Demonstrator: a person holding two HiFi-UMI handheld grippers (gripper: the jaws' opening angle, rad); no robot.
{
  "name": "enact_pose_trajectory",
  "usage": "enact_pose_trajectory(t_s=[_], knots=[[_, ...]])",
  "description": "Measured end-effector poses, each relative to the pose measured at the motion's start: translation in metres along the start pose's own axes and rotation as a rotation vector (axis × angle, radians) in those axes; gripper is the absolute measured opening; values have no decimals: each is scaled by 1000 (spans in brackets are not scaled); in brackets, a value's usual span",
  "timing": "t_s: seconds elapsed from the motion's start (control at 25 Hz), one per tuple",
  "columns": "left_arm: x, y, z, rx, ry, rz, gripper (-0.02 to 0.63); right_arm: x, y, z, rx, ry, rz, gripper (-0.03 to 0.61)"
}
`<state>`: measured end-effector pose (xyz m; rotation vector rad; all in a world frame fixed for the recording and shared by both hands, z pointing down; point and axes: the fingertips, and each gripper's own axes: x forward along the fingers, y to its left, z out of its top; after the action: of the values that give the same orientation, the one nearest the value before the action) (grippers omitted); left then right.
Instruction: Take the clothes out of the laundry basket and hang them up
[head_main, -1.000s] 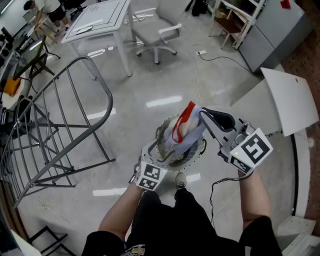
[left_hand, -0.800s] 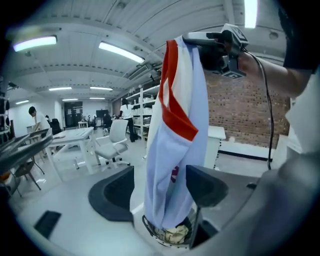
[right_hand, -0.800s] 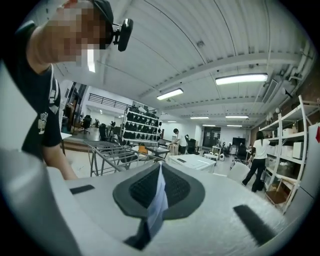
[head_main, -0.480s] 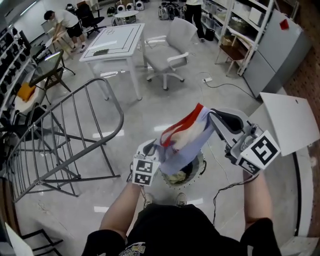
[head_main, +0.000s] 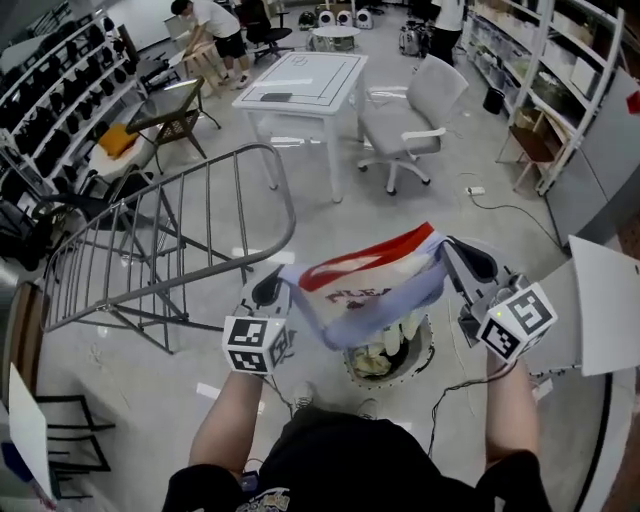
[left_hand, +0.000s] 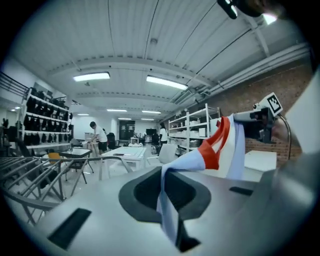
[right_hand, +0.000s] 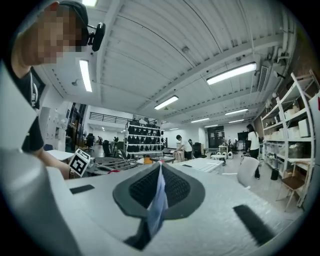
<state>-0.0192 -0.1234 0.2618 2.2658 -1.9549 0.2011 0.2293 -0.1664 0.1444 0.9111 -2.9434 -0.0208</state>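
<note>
1. The round laundry basket (head_main: 428, 352) sits on the floor at the lower centre of the head view, between the person's two arms. Pale clothes (head_main: 378, 360) lie heaped inside it.
2. A light blue garment (head_main: 372, 292) with a red band and a white panel is out of the basket. It is stretched in the air just above it, between the two grippers.
3. The left gripper (head_main: 274, 286), left of centre, has just been closing its jaws, and they are now clenched on the garment's left edge. In the left gripper view the blue fabric runs out from between the pads.
4. The right gripper (head_main: 458, 256), right of centre, is clamped on the opposite edge. The right gripper view shows a strip of blue fabric pinched between its jaws.
5. Red lettering (head_main: 350, 297) runs across the garment's white panel. I can make out something like "FLE"; the rest is lost in a fold.
6. The marker cubes (head_main: 255, 345) on the grippers carry black-and-white square patterns, no words.
7. A grey drying rack (head_main: 170, 240) stands at the left of the frame. A white table (head_main: 300, 80) and a grey chair (head_main: 410, 120) are at upper centre.
</note>
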Motion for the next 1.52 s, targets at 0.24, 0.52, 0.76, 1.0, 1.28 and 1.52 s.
enact_pose_trajectory(t_s=[0.24,0.52,0.76,1.0,1.28,1.52], knots=[[-71,57,33,5,-64,250,11,44,29,-12,68,-22,185,11],[-163,112,66,58,-110,474,11,96,95,-2,96,-57,361,11],[-223,153,79,62,-134,552,11,117,156,10,98,-54,413,11],[-273,201,72,60,-130,548,11,142,218,10,108,-35,404,11],[-328,272,74,42,-157,522,11,176,299,26,78,-11,374,11],[-346,311,78,30,-179,517,11,200,334,32,71,-15,351,11]])
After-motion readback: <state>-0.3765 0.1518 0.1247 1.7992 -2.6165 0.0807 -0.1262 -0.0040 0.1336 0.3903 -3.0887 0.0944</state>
